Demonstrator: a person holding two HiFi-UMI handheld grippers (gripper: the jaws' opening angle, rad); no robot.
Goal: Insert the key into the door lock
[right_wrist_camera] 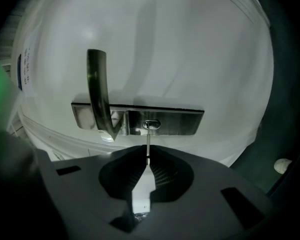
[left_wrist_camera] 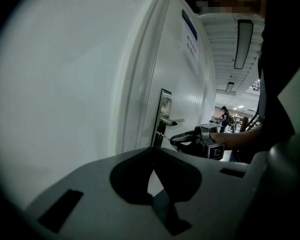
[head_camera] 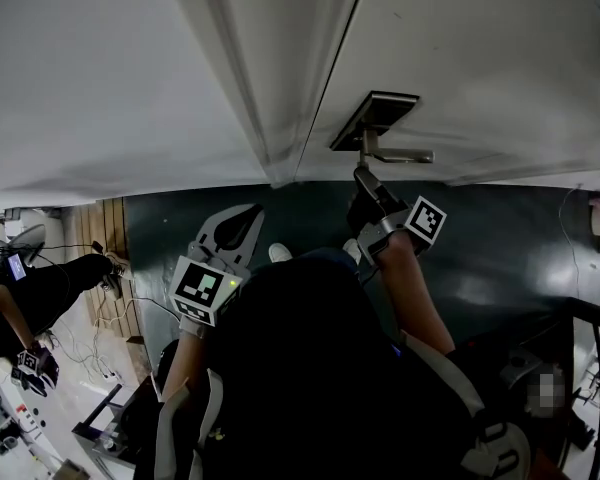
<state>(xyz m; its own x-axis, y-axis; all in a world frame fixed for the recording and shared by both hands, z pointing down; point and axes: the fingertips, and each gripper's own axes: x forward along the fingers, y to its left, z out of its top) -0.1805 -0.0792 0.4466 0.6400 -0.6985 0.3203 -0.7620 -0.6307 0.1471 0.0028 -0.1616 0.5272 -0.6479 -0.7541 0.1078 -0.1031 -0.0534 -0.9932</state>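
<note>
Nearest, the left gripper is pressed together on nothing, held back from the door. Further on, the right gripper pinches the key — blade upright, tip at the keyhole in the lock plate, beside the handle. Depth of entry cannot be told.

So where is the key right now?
In the right gripper view, the key is pinched in the right claw, its tip at the keyhole in the metal lock plate, beside the door handle.
</note>
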